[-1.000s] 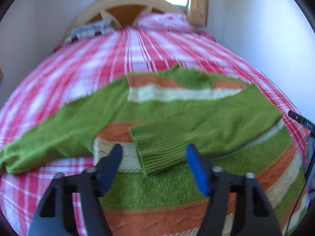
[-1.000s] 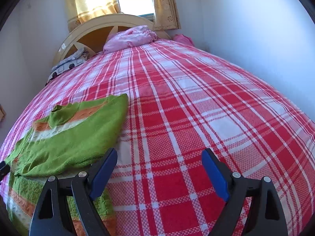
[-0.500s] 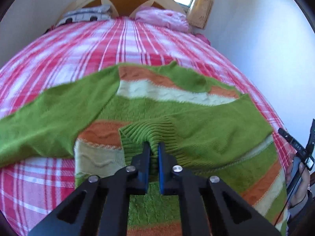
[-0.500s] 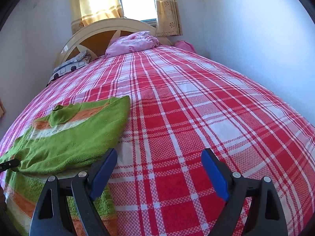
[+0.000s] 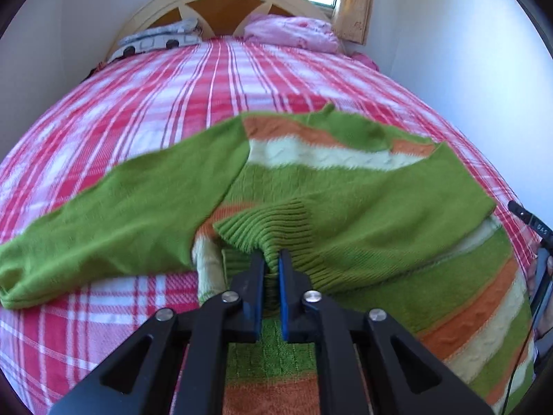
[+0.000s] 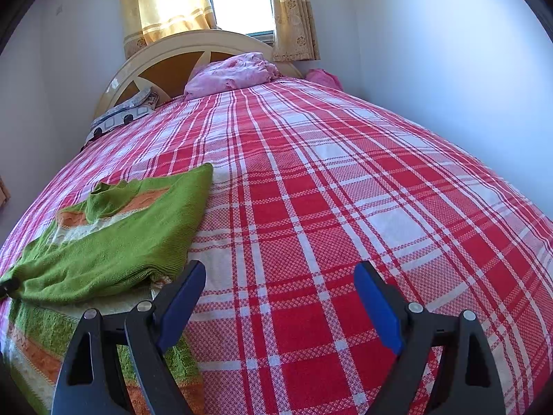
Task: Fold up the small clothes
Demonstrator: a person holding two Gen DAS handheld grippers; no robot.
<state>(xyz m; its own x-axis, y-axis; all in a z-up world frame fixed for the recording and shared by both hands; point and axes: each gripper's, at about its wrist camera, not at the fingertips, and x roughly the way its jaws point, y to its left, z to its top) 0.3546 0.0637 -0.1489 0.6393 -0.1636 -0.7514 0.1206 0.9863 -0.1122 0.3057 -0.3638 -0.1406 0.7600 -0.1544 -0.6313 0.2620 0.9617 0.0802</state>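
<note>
The left gripper [image 5: 271,269] has its jaws pinched nearly together on the ribbed cuff [image 5: 273,228] of the sweater's right-hand sleeve; a fold of green rib knit stands up between the two blue pads. The sweater [image 5: 345,180], green with orange and cream bands, lies flat on the bed [image 5: 172,103], its collar away from the jaws and its hem running under and behind them.

The relation that matters is how the sleeve lies from the grip. From the cuff in the jaws, the sleeve [image 5: 397,214] runs away to the right and slightly forward, across the body of the sweater, up to the shoulder at the far right edge. Its long axis is thus almost crosswise to the line of the jaws. The other sleeve [image 5: 114,214] stretches out to the left of the jaws, off the body and onto the plaid bedcover, unfolded.

The right gripper [image 6: 280,304] hovers with its jaws wide apart and nothing between them, over bare plaid; the sweater [image 6: 114,245] lies to the left of those jaws, its folded edge just beside the left pad.

My judgement: the left gripper is the one placed to act, and since the sleeve crosses the chest, the cuff wants laying down along that same crosswise line, or turning toward the hem.
</note>
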